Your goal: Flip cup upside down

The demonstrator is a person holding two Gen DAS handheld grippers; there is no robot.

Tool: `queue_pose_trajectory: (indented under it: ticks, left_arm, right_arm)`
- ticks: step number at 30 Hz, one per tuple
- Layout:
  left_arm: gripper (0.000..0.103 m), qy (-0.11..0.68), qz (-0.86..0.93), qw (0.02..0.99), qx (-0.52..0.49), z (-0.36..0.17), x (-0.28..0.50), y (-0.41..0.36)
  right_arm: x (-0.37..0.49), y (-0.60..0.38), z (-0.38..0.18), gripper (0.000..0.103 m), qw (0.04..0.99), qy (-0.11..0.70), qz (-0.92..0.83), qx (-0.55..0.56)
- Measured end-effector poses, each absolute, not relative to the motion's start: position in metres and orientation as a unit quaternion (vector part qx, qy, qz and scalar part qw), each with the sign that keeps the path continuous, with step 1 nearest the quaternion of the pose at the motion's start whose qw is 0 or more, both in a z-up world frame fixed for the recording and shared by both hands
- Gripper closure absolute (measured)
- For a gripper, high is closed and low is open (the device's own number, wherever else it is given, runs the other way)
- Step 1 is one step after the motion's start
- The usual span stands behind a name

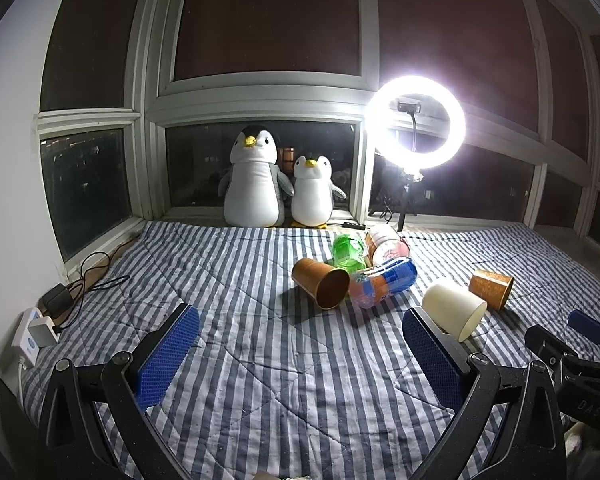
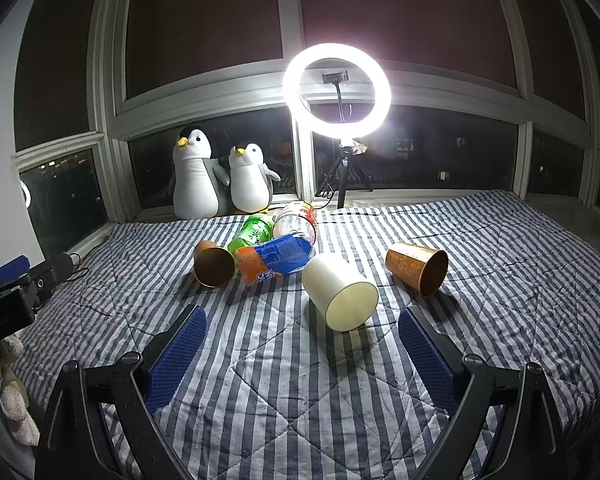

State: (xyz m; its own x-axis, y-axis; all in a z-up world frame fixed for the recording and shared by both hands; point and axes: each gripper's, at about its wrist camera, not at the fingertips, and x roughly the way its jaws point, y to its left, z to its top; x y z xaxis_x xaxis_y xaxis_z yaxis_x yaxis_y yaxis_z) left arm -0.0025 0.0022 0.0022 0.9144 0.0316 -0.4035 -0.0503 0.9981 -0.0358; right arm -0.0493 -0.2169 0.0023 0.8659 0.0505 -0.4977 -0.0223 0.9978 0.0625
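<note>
A white cup lies on its side on the striped quilt, mouth toward me; it also shows in the left wrist view. Two copper cups lie on their sides: one to the left, one to the right. My right gripper is open and empty, just short of the white cup. My left gripper is open and empty, with the white cup beside its right finger.
Crushed bottles lie behind the cups: green, blue-orange, clear with red label. Two plush penguins and a ring light stand at the window. A power strip and cables lie at the left.
</note>
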Motion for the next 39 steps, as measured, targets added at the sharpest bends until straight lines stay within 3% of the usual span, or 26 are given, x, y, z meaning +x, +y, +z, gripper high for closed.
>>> queue_pose_trajectory:
  ticks: [39]
  left_arm:
    - [0.000,0.218,0.011,0.976,-0.025,-0.0038,0.0069,-0.0041]
  right_arm:
    - [-0.0479,-0.2250,-0.0003,0.008,0.965,0.261,0.014,0.030]
